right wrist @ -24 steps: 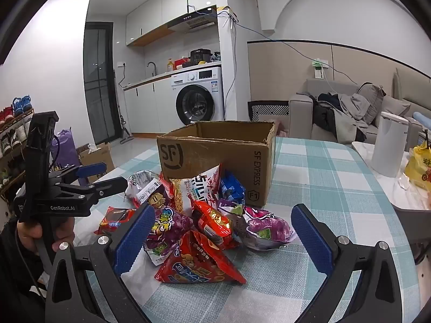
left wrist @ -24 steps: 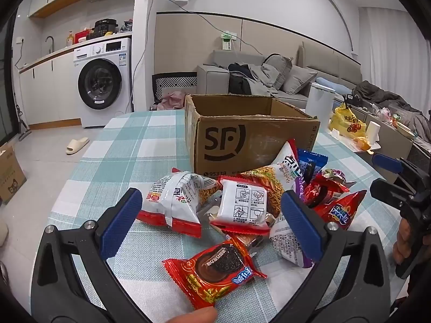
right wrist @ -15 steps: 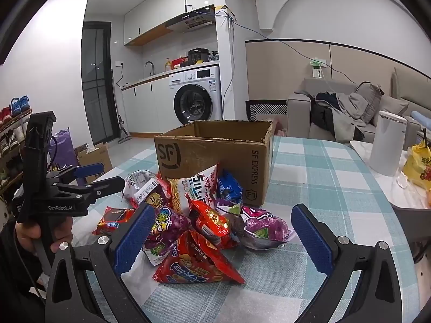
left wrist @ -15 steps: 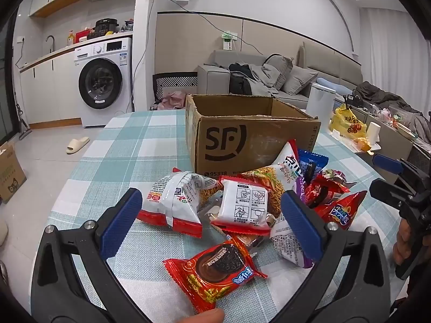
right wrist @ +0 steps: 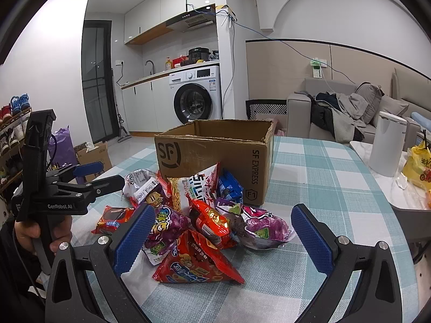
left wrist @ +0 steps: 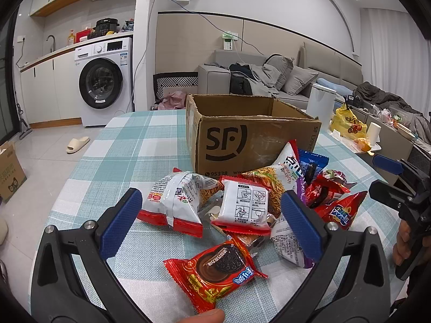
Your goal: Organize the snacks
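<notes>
Task status, as I read it: not started. The snack pile [left wrist: 242, 202] lies loose on the checked tabletop [left wrist: 121, 148], heaped against the front wall of the open cardboard box [left wrist: 242, 140]; what I see of the box interior looks empty. My left gripper [left wrist: 210, 223] hovers over the near packets, jaws wide, nothing between them. My right gripper [right wrist: 219, 231] hovers likewise, jaws wide and empty. Remaining: every packet, beginning perhaps with the red cookie packet [left wrist: 215, 269] nearest the left jaws

A home: washing machine [left wrist: 103, 83], sofa [left wrist: 269, 80] (open-plan).
</notes>
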The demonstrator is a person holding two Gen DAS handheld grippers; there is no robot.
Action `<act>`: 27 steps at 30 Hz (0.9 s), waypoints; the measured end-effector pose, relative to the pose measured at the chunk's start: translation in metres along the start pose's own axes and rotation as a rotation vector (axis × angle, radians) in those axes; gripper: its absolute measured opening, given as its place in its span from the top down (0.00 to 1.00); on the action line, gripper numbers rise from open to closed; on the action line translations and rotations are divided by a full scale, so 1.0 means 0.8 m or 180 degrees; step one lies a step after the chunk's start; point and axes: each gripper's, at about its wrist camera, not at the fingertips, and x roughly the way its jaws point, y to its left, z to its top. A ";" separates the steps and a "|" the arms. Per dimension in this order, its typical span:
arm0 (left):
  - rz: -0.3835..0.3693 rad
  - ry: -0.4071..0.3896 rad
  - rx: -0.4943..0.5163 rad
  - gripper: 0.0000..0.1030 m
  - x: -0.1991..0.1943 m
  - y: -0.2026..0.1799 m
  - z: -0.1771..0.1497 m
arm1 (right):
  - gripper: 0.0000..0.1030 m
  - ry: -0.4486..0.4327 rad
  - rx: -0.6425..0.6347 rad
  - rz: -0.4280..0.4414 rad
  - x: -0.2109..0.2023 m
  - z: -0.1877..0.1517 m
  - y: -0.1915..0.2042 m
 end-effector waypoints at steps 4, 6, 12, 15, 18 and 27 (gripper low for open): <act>0.0002 -0.0001 -0.0002 0.01 0.000 0.000 0.000 | 0.00 -0.0001 0.0003 0.0002 -0.001 -0.001 -0.004; 0.0001 -0.0002 -0.0002 0.01 0.000 0.000 0.000 | 0.00 0.0001 0.0001 0.0000 -0.001 0.000 -0.004; 0.0001 -0.0002 -0.0002 0.01 0.000 0.000 0.000 | 0.00 0.0003 -0.0003 0.0000 -0.001 0.000 -0.004; 0.0000 -0.0003 -0.0003 0.01 0.000 0.000 0.000 | 0.00 0.0007 -0.0001 -0.0003 -0.001 0.000 -0.004; 0.0001 -0.0003 -0.0002 0.01 0.000 0.000 0.000 | 0.00 0.0004 -0.0005 -0.0007 0.000 0.000 -0.003; 0.0001 -0.0004 -0.0003 0.01 0.000 0.000 0.000 | 0.00 0.0004 -0.0007 -0.0005 0.000 0.000 -0.003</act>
